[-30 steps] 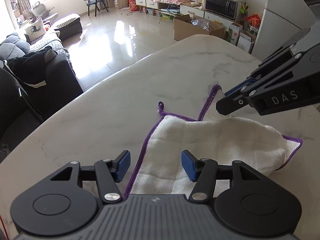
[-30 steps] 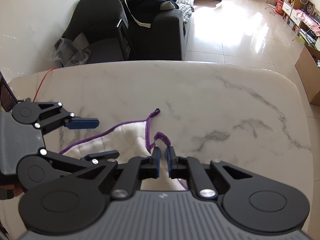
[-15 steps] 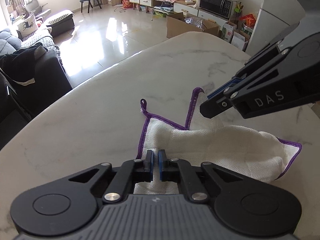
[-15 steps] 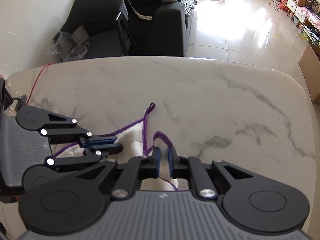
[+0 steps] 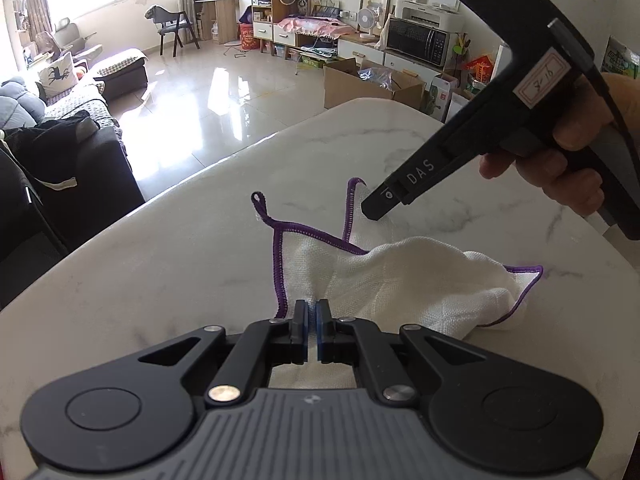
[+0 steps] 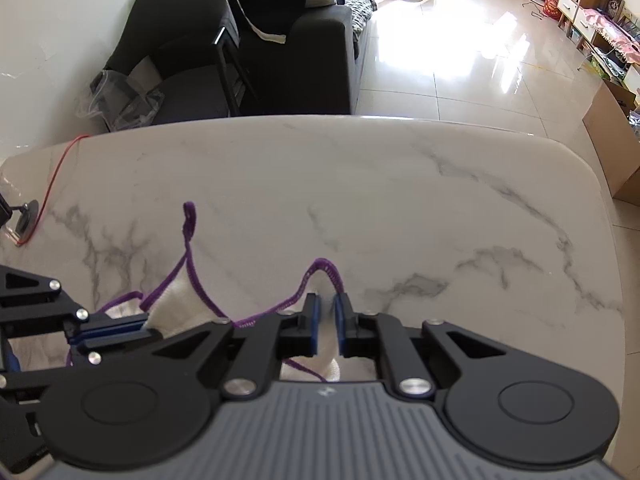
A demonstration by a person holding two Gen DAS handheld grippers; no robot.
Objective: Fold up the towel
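A white towel [image 5: 400, 280] with purple trim lies bunched on the marble table [image 5: 180, 280]. My left gripper [image 5: 311, 310] is shut on the towel's near edge beside a corner with a purple loop [image 5: 258, 200]. My right gripper [image 6: 325, 314] is shut on another corner of the towel [image 6: 176, 304], whose purple edge arches above the fingertips. In the left wrist view the right gripper [image 5: 374, 210] comes in from the right, held by a hand, its tip at the towel's raised corner. In the right wrist view the left gripper [image 6: 148, 330] pinches the towel at the lower left.
The marble table [image 6: 360, 200] has rounded edges. A red cable [image 6: 52, 184] and a small mount [image 6: 24, 216] sit at its far left. A dark sofa [image 6: 260, 52] and a cardboard box [image 5: 360, 84] stand on the tiled floor beyond.
My left gripper went from open to shut on the towel's near edge. Both grippers have lifted their towel corners a little off the table.
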